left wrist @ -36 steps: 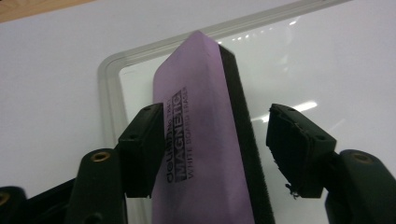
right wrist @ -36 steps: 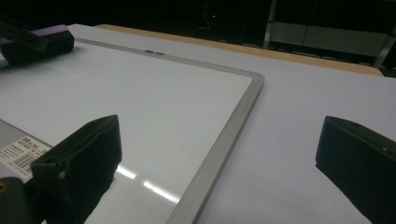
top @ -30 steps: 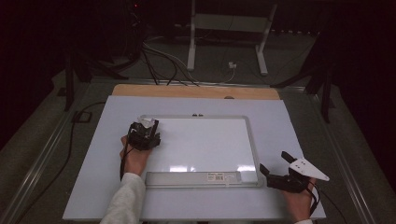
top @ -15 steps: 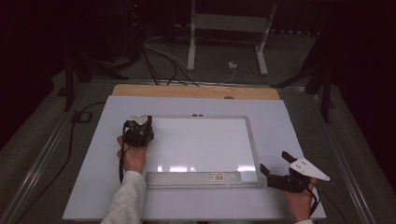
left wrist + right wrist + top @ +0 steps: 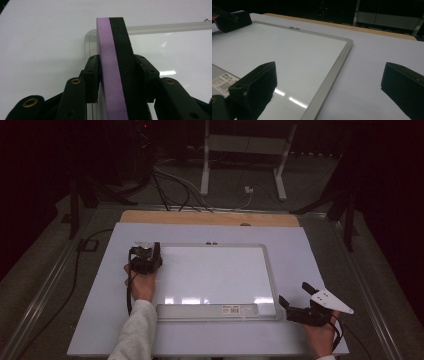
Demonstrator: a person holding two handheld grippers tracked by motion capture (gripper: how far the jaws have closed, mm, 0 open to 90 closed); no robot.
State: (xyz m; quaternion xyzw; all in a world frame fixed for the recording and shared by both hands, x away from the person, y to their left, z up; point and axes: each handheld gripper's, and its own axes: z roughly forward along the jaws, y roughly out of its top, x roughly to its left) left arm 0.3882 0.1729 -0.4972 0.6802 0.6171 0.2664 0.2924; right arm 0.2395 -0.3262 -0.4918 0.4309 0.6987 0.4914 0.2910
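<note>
Purple-and-black foam eraser sits clamped between the jaws of the left gripper, pads pressing both broad faces; jaws have just been closing onto it. Long axis of eraser runs away from the hand, pointing toward the far-left corner of the whiteboard. Board surface lies to the right of the eraser, so a wiping stroke would likely go rightward and nearward. Right gripper rests on the table just off the board's near-right corner, jaws standing wide with nothing between them. Left hand is the nearer one to the work; right hand well apart.
</note>
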